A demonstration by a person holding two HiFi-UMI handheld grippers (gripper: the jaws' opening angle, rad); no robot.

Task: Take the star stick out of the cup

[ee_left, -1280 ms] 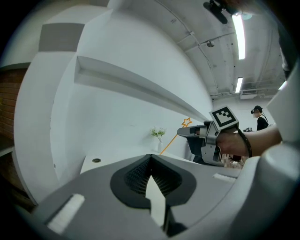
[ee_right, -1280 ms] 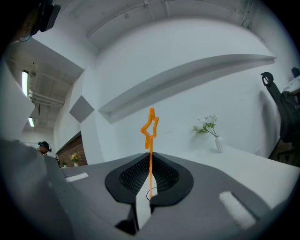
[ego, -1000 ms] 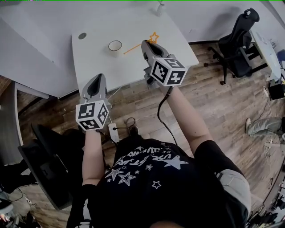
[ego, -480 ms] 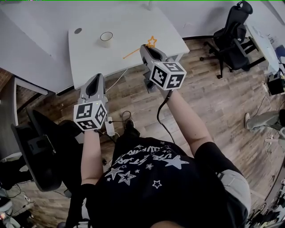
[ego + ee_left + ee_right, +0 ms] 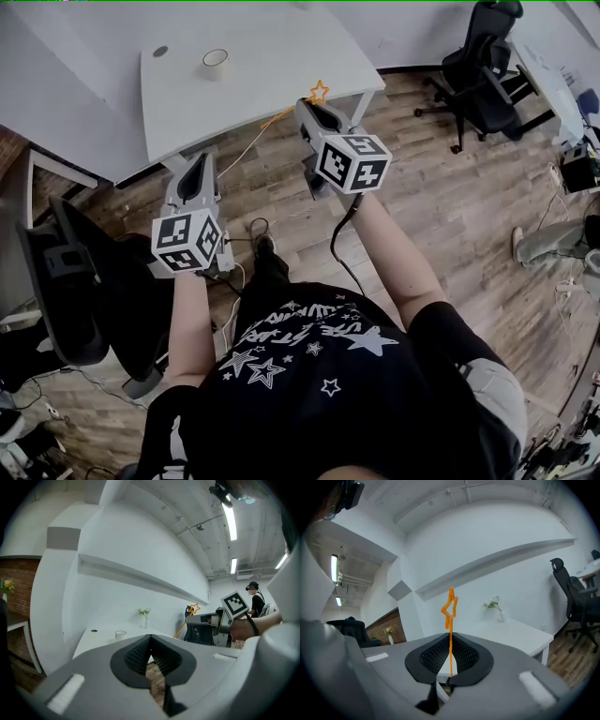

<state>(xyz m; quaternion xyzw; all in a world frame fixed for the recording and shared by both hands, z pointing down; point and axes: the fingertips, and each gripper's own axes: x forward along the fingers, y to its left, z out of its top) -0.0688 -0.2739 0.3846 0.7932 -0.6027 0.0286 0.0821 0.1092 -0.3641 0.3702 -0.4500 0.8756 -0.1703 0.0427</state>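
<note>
cup [image 5: 216, 63] on table [image 5: 291, 42], far-left part, star stick [image 5: 320, 91] well right of cup, between jaws of right gripper [image 5: 314, 107] at table's near edge, left gripper [image 5: 196, 165] left of it, before table, office chair [image 5: 480, 67] right of table

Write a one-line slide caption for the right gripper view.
Right gripper shut on the orange star stick, star upright above the jaws, white table and flower vase behind.

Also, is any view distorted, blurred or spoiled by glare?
Head view: wide-angle, sharp, evenly lit. Left gripper view: fisheye with black corners; the ceiling lamp glares. Right gripper view: same fisheye; the star stick is sharp.
</note>
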